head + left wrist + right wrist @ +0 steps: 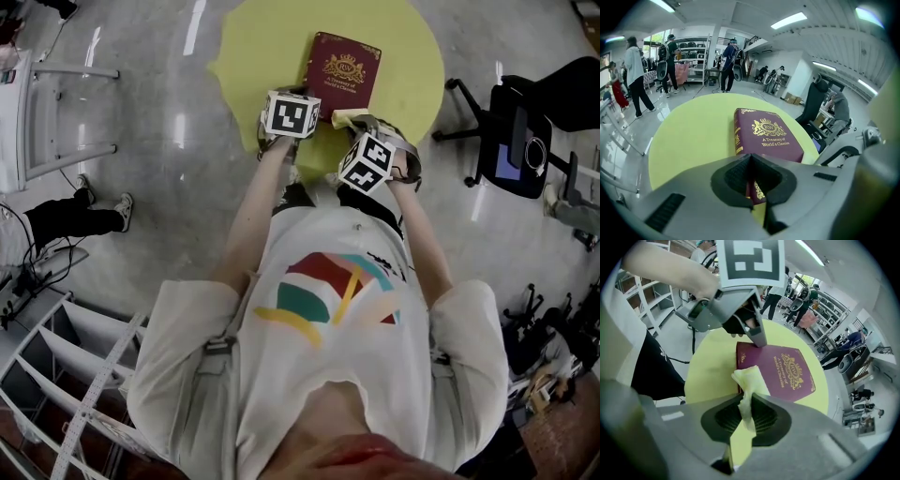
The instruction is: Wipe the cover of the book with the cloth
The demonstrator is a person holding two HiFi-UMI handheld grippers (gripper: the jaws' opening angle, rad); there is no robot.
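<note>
Just ahead of the right claw (751, 405), the maroon book (780, 369) lies flat on the round yellow table (710, 376), its near edge directly beyond the jaw tips. That claw is clamped on the pale yellow cloth (749, 380): a strip is pinched between its jaws and a crumpled end sticks out past the tips, over the book's near edge. Whether the cloth touches the book cannot be told. The left claw (750, 161) has its jaws drawn together with nothing gripped, tips down at the book's near corner, seemingly pinning it. Beyond both claws the gilt-lettered cover (771, 133) stretches away bare. Judging by this, the preparation is done, with cloth in hand and book steadied, but the wiping looks barely begun and nearly the whole cover is left to sweep.
</note>
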